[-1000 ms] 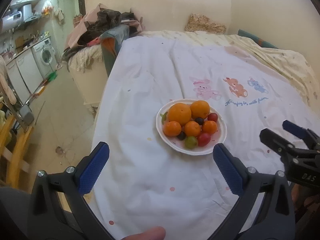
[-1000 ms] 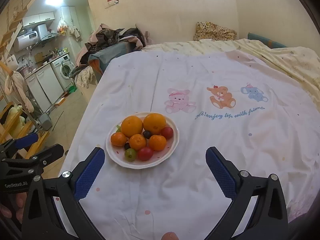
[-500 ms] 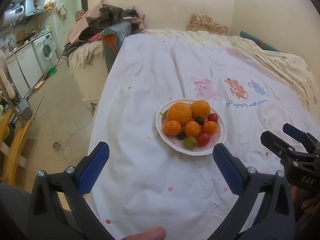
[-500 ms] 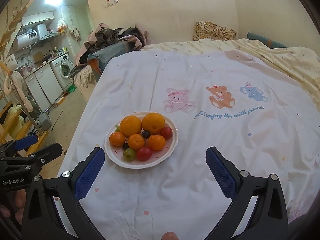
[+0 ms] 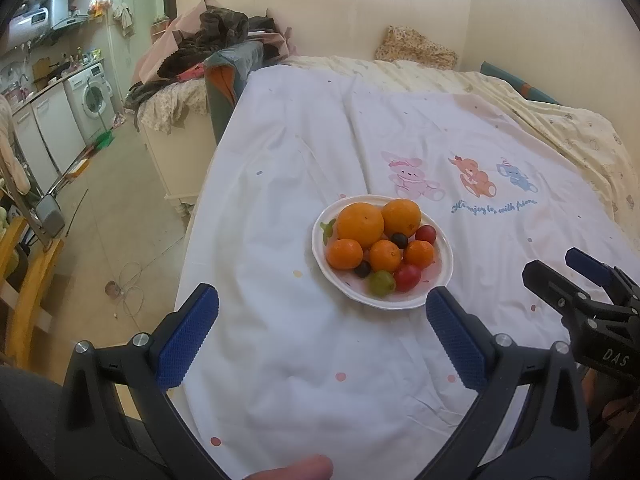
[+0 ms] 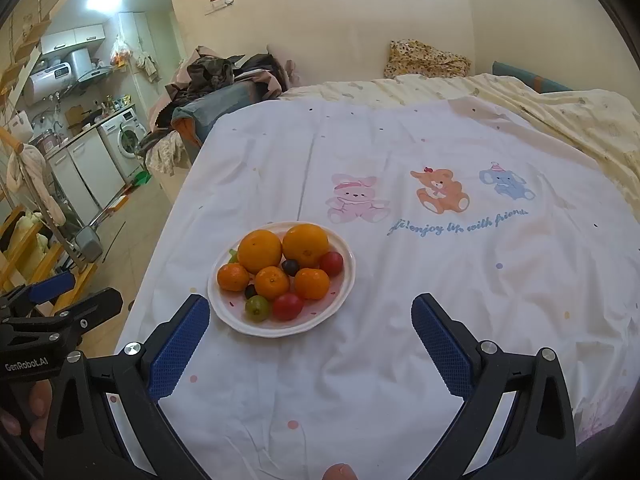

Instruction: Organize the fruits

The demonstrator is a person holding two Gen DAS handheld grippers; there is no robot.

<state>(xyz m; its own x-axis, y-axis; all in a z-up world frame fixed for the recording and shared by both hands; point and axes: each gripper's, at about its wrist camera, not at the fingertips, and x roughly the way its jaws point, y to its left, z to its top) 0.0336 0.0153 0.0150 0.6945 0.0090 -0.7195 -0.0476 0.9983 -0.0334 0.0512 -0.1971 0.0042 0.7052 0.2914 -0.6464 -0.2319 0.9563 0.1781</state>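
A white plate (image 5: 442, 276) (image 6: 344, 288) sits on the white printed sheet. It holds two large oranges (image 5: 360, 225) (image 6: 260, 250), three small tangerines (image 5: 345, 254) (image 6: 272, 282), red tomatoes (image 5: 407, 277) (image 6: 287, 306), a green fruit (image 5: 381, 283) (image 6: 257, 308) and dark grapes (image 5: 399, 240) (image 6: 290, 266). My left gripper (image 5: 320, 312) is open and empty, just short of the plate. My right gripper (image 6: 310, 322) is open and empty, the plate ahead to its left. Each gripper shows at the edge of the other's view.
The sheet (image 5: 304, 360) covers a bed with a cartoon animal print (image 6: 436, 196). A yellow quilt (image 6: 560, 116) lies far right. A pile of clothes (image 5: 216, 40) sits beyond the left edge. The floor and washing machine (image 5: 92, 100) are to the left.
The left gripper has drifted slightly forward and its view has tilted a little. The right gripper and the plate have hardly shifted. Both stay open.
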